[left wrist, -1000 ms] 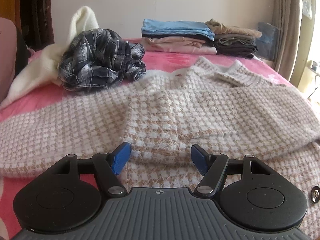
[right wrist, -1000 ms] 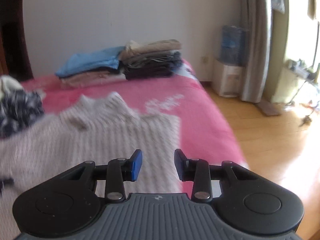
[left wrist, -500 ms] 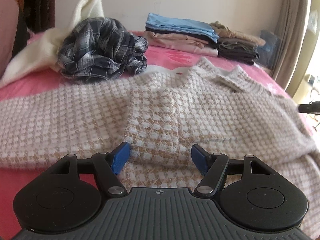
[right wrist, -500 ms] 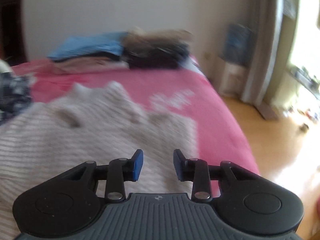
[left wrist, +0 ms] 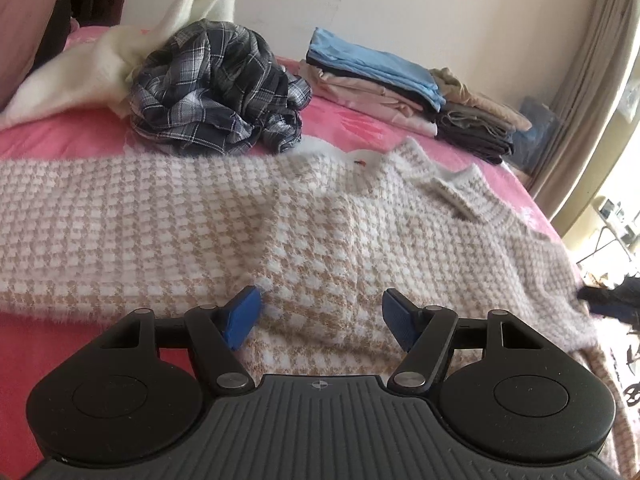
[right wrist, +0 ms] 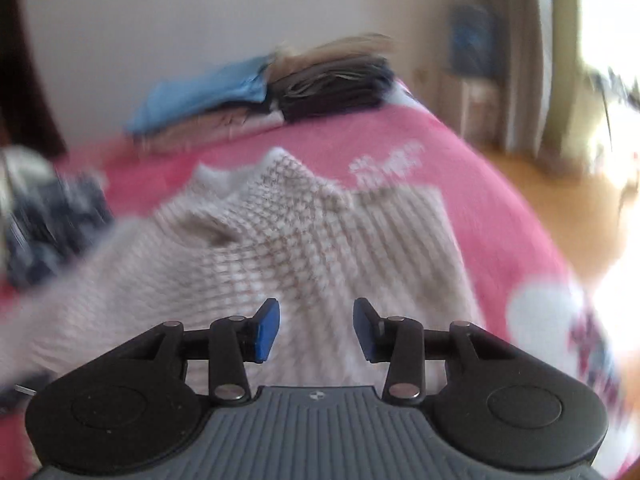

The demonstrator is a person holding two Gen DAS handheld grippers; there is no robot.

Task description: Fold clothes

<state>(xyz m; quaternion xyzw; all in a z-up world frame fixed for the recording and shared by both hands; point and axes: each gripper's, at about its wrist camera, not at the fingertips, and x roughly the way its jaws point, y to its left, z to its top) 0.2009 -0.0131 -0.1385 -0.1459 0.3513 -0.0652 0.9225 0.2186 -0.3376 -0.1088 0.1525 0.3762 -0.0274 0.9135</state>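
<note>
A beige-and-white houndstooth sweater [left wrist: 240,216] lies spread flat across the pink bed [left wrist: 60,136], its collar toward the far side. My left gripper [left wrist: 320,316] hovers open just above the sweater's near hem, nothing between its blue pads. In the blurred right wrist view the same sweater [right wrist: 304,240] fills the foreground. My right gripper [right wrist: 316,328] is over the sweater's right part with its jaws opening and nothing gripped between them.
A crumpled plaid shirt [left wrist: 216,92] and a cream garment [left wrist: 100,64] lie at the far left. Two stacks of folded clothes [left wrist: 400,92] sit by the wall. The bed's right edge drops to a wooden floor [right wrist: 560,200], with a curtain [left wrist: 592,80] beyond.
Both views have tilted as the wrists rolled. The right gripper has moved left over the sweater and its jaws stand wider. The left gripper's opening is unchanged.
</note>
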